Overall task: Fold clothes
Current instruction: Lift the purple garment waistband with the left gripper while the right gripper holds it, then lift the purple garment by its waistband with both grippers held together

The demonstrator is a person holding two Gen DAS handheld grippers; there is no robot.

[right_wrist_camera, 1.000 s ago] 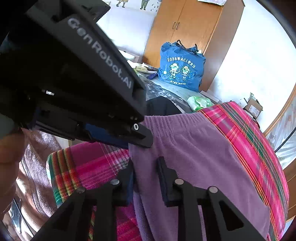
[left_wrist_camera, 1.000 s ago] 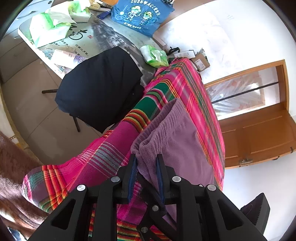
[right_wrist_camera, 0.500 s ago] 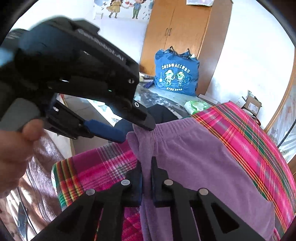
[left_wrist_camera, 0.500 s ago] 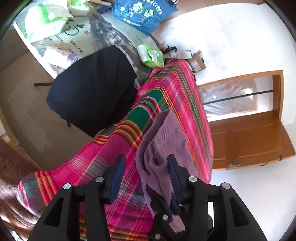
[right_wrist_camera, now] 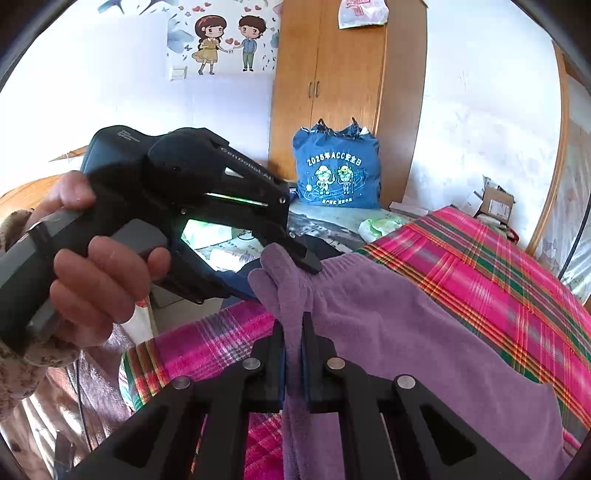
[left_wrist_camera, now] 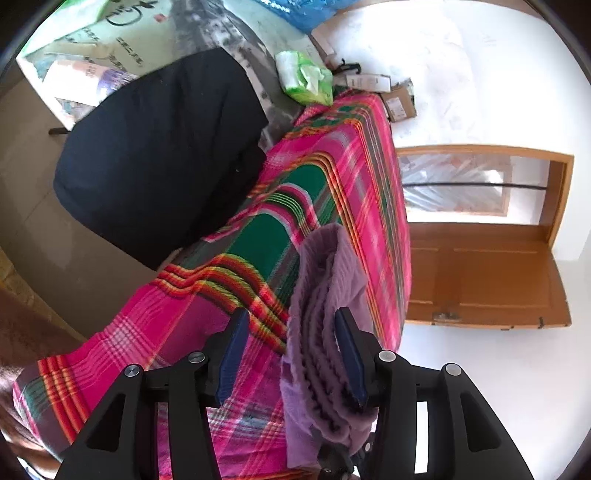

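The soft purple fleece garment (right_wrist_camera: 388,332) is seen draped over a bed covered by a pink, green and orange plaid woven cloth (right_wrist_camera: 491,273). A bunched fold of it is clamped by the right tool (right_wrist_camera: 293,332), whose jaws are drawn nearly together on the fabric; the rest spreads toward 3 o'clock in the right wrist view.

The left tool (left_wrist_camera: 291,332) is found with its jaws spread wide. The garment (left_wrist_camera: 325,295) is hung in ribbed folds against the blue pad at 3 o'clock, and the opposite pad (left_wrist_camera: 232,354) stands apart from it. In the right wrist view the tips of the left tool (right_wrist_camera: 295,258) are noted at the garment's upper edge, at 11 o'clock of the right tool.

A black smooth garment (left_wrist_camera: 159,155) is recorded on the desk (left_wrist_camera: 240,33) at 11 o'clock, with a green-and-white soft packet (left_wrist_camera: 303,77) beside it. A blue printed cloth bag (right_wrist_camera: 336,170) stands before a wooden wardrobe (right_wrist_camera: 332,74).
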